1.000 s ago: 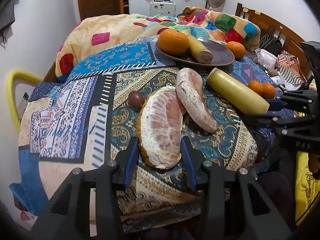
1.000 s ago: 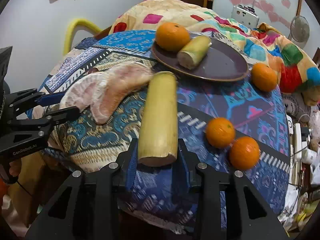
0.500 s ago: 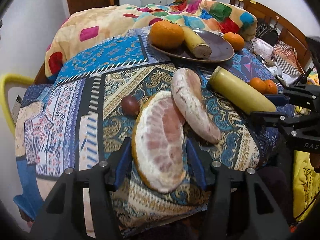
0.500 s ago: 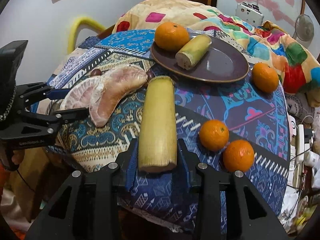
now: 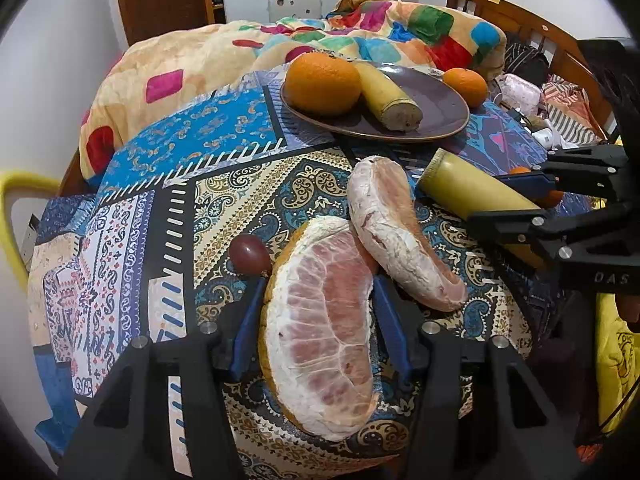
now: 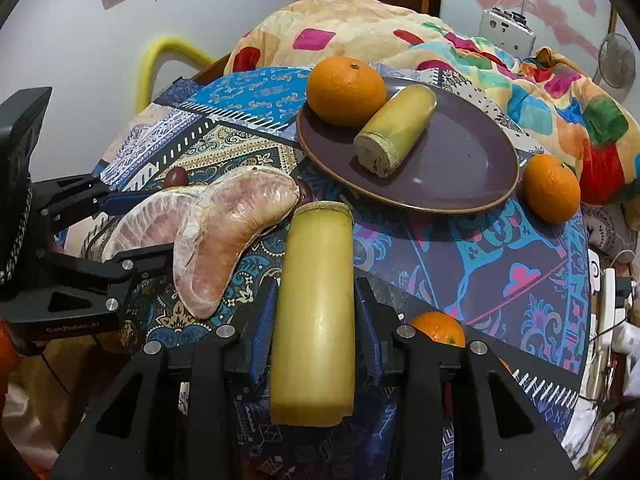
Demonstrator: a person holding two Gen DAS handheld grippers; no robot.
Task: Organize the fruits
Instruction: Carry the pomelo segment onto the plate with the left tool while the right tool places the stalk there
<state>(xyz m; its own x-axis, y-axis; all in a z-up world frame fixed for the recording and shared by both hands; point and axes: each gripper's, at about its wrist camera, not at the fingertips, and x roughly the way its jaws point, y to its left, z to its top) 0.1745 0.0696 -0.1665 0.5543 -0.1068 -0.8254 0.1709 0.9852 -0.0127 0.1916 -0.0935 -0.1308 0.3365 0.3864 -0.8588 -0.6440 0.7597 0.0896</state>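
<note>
Fruits spread over patterned cloth (image 5: 224, 168) on bed. Purple plate (image 6: 460, 168) at far side holds big orange (image 6: 346, 90) and short sugarcane piece (image 6: 396, 132). Long sugarcane piece (image 6: 316, 312) lies between fingers of right gripper (image 6: 316, 328), jaws around it, contact unclear (cannot tell if clamped). Near pomelo wedge (image 5: 324, 328) sits between jaws of left gripper (image 5: 316, 320), grip likewise unclear. Second pomelo wedge (image 5: 396, 236) leans against first. Small orange (image 6: 552, 188) beside plate rim. Dark grape (image 5: 250, 254) touches near wedge.

You have patterned woven cloth (image 5: 240, 168) under the jaws; glossy glazed plate (image 6: 460, 168) ahead; matt, fibrous pomelo segment (image 5: 320, 320) between them.
</note>
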